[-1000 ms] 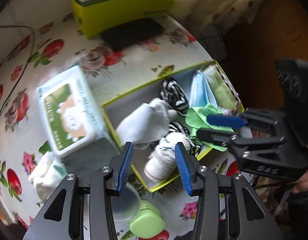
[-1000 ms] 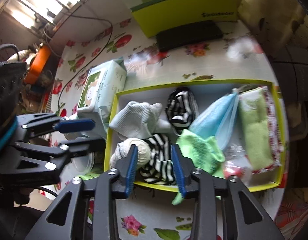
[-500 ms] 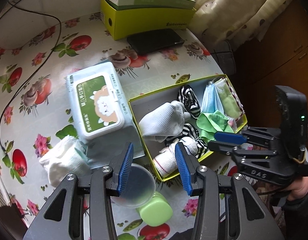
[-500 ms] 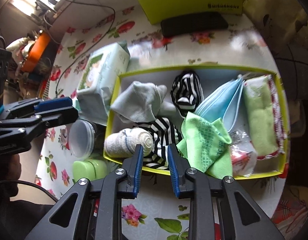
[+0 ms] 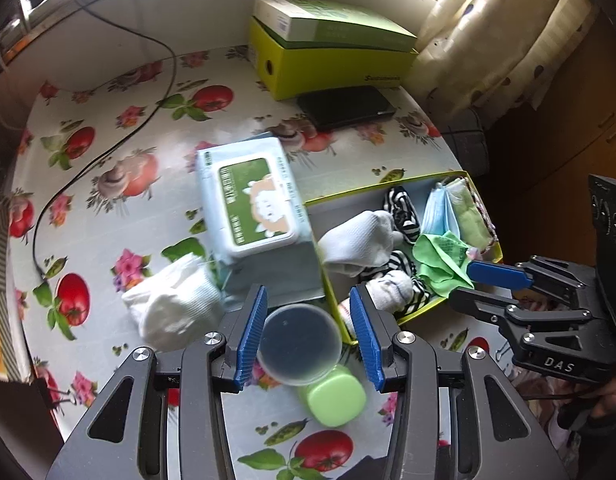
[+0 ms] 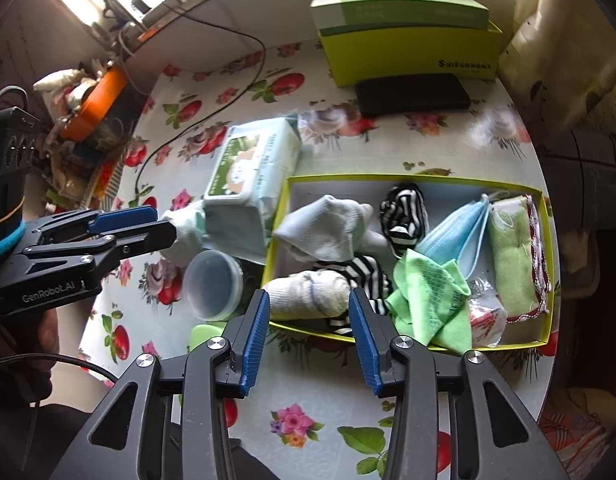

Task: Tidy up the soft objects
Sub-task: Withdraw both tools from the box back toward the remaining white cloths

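White sock bundle (image 5: 176,308) lies loose on the counter (image 5: 108,128), just beyond and to the left of the left claw (image 5: 306,334), outside the yellow tray (image 5: 391,184). Left wrist view: jaws apart, empty; a clear lidded cup (image 5: 300,344) sits below, between the fingers. The bundle touches the wipes pack (image 5: 252,204).

Right wrist view: right claw (image 6: 309,336) has just been opening; jaws apart, nothing between them. It hangs over the tray's near wall (image 6: 304,330), the rolled sock (image 6: 308,294) and striped sock (image 6: 367,272) just ahead.

Judgement: between placements. Next: left claw shifts left, descends, and closes on the bundle for transfer into the tray.
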Demonstrator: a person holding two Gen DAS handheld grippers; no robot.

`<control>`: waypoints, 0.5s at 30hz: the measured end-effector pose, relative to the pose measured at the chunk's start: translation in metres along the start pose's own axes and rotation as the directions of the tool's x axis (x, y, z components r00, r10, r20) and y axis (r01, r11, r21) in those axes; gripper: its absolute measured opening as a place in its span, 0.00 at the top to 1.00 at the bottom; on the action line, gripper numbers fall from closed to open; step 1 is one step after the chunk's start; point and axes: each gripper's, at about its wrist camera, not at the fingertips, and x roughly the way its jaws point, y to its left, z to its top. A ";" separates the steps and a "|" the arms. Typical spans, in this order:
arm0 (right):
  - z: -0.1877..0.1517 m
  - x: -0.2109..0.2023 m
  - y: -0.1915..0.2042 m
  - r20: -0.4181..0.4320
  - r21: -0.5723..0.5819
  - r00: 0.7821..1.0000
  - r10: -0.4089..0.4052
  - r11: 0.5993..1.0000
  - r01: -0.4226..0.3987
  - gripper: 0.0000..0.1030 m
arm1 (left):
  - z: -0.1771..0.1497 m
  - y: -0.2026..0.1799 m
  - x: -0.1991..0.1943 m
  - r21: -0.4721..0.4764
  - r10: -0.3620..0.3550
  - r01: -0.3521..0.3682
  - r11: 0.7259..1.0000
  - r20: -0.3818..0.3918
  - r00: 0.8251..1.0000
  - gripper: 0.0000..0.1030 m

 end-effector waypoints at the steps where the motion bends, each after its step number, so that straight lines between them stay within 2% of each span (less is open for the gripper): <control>1: 0.000 -0.001 0.003 0.002 -0.005 1.000 0.001 1.000 -0.001 0.60 | -0.001 0.001 -0.002 -0.005 0.001 -0.001 1.000 0.003 1.000 0.57; 15: 0.002 -0.007 0.051 0.001 -0.098 1.000 0.019 0.995 -0.019 0.53 | -0.027 0.037 -0.018 -0.095 0.004 -0.001 0.995 0.032 0.999 0.57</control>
